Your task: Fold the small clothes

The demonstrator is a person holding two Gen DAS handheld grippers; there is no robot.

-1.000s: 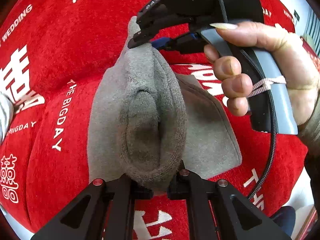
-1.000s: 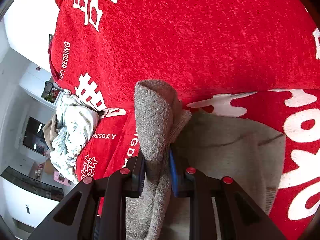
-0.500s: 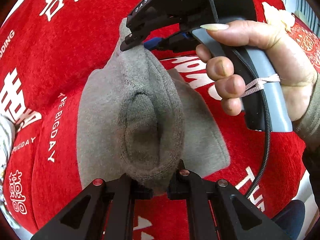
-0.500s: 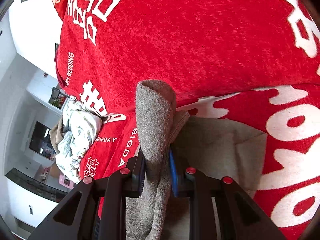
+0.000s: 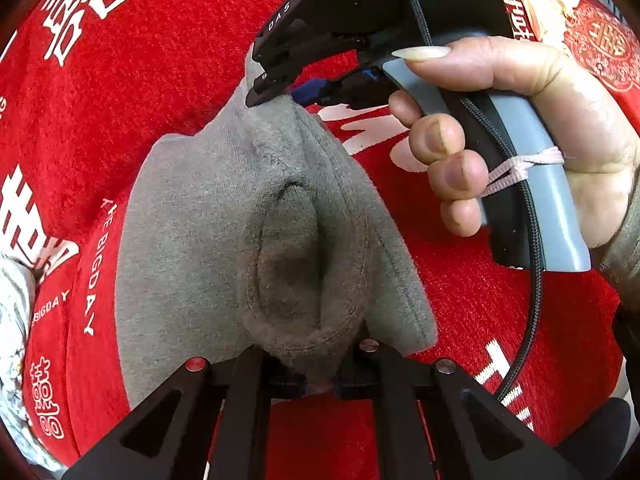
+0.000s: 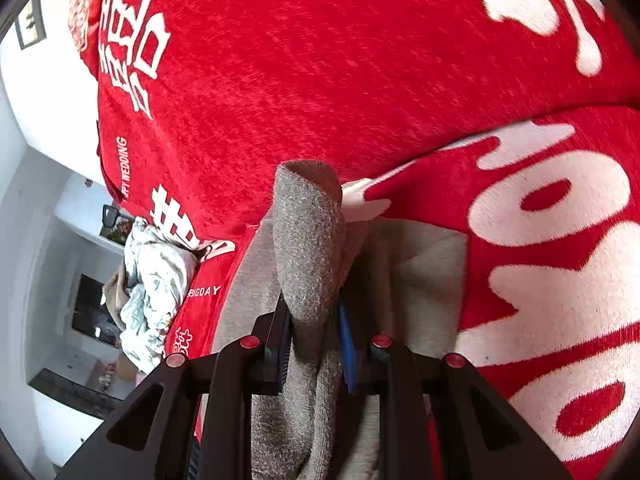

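Note:
A small grey fleece garment (image 5: 224,240) lies partly on a red blanket (image 5: 168,72) with white lettering. My left gripper (image 5: 318,378) is shut on a bunched hem of it at the bottom of the left wrist view. At the far end my right gripper (image 5: 276,94), held by a hand (image 5: 500,120), pinches the opposite edge. In the right wrist view the right gripper (image 6: 314,328) is shut on a rolled grey fold (image 6: 310,248) that stands up between its fingers, with more grey cloth (image 6: 424,280) spread below.
The red blanket (image 6: 360,72) covers the whole surface. A crumpled pale patterned cloth (image 6: 154,280) lies at the left edge of the blanket. Beyond it are white walls and a dark shelf (image 6: 68,396). A cable (image 5: 532,272) hangs from the right gripper's handle.
Both grippers have moved together across the blanket and lower, carrying the grey garment stretched between them. The lettering on the blanket has shifted in both views. Both grips are unchanged.

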